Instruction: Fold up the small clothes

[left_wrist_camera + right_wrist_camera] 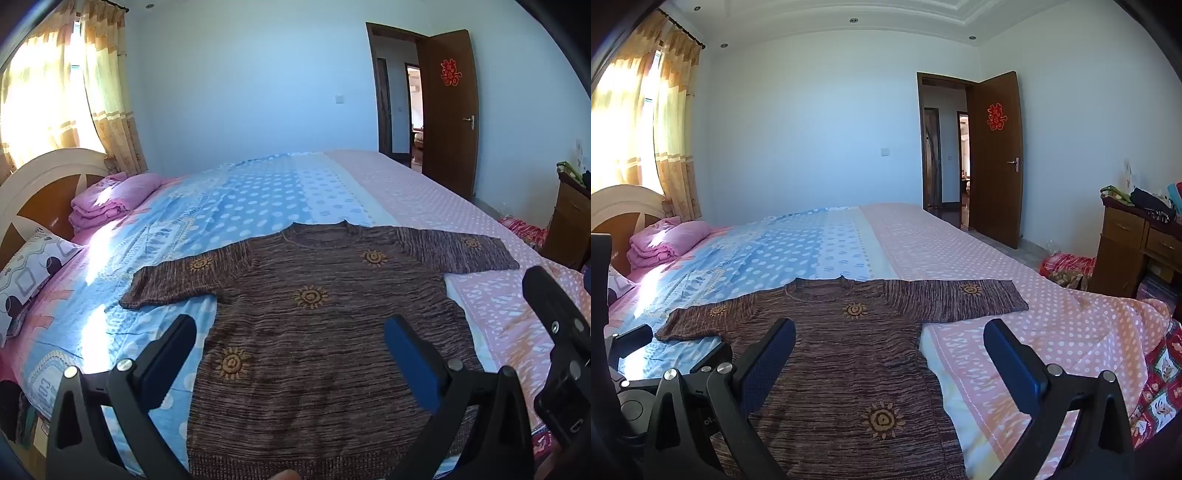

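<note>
A brown knit sweater point(317, 332) with orange sun motifs lies flat on the bed, front up, collar away from me and both sleeves spread out sideways. It also shows in the right wrist view point(842, 369). My left gripper point(291, 332) is open and empty, held above the sweater's lower body. My right gripper point(890, 339) is open and empty, above the sweater's right side and hem. The right gripper's body shows at the right edge of the left wrist view point(561, 350).
The bed point(424, 192) has a blue and pink dotted cover. A folded pink blanket point(110, 199) and a patterned pillow point(29, 273) lie by the headboard on the left. A wooden cabinet point(1134, 251) stands to the right. An open door point(997, 155) is in the far wall.
</note>
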A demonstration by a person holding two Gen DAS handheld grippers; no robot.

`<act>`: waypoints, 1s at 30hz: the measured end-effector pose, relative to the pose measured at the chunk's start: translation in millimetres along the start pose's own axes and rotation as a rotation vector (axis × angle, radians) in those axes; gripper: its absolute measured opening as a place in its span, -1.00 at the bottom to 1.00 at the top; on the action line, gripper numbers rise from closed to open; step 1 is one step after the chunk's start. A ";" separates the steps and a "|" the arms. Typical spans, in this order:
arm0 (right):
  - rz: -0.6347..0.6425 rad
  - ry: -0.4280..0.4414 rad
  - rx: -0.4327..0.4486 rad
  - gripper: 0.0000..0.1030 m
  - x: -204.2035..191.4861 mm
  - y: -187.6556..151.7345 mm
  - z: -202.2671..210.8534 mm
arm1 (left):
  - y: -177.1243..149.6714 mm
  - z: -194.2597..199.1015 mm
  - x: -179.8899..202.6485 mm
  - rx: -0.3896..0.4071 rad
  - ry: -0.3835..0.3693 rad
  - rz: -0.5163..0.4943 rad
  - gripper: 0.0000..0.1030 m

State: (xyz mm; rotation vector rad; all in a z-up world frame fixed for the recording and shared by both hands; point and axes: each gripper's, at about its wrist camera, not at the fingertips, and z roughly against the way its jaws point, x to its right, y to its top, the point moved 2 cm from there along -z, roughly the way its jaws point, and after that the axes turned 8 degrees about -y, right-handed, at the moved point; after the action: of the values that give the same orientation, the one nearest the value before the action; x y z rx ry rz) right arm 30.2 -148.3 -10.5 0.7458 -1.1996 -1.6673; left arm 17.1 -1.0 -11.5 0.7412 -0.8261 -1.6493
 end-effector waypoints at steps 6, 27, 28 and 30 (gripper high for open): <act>0.013 -0.002 -0.013 0.98 -1.1 0.5 -0.8 | -2.8 -2.4 -0.7 -0.011 -0.034 0.042 1.00; 0.018 -0.001 -0.028 0.98 -2.6 -5.7 -2.0 | -2.5 0.2 -10.8 0.007 -0.029 0.062 1.00; 0.018 0.000 -0.030 0.98 -2.8 -5.6 -1.9 | -2.5 0.3 -10.9 0.006 -0.029 0.062 1.00; 0.018 0.000 -0.034 0.98 -3.1 -5.9 -2.5 | -2.9 0.2 -10.6 0.006 -0.030 0.062 1.00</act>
State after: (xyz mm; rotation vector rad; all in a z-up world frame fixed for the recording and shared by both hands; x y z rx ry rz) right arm 31.6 -145.8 -17.0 0.7124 -1.1722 -1.6685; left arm 17.6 9.9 -13.2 0.6899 -0.8673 -1.6064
